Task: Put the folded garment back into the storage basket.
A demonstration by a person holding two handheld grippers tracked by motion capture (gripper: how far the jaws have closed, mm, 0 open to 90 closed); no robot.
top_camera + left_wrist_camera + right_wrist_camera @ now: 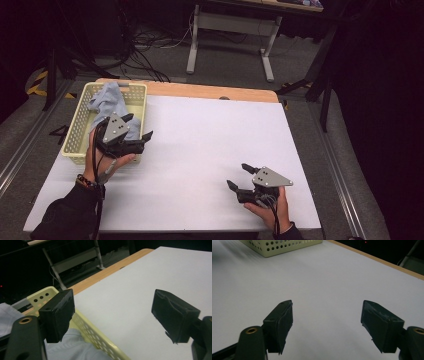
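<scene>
Hovering left gripper over basket edge, left of frame, jaws apart, nothing pinched. Cloth sitting inside basket. Right gripper idling lower right, jaws apart too. Tip: lifting straight up, not snagging cloth.

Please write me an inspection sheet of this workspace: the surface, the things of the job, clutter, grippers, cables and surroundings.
Surface: white table with a wooden far edge.
Job's things: light blue cloth lying in the pale yellow perforated basket at the table's left side.
Clutter: nothing seen.
Grippers: left gripper open at the basket's right rim, nothing between the jaws; right gripper open over bare table, near right.
Cables: one trails from each gripper; a tangle of cables on the floor behind.
Surroundings: dark room, grey floor, metal table legs beyond.
</scene>
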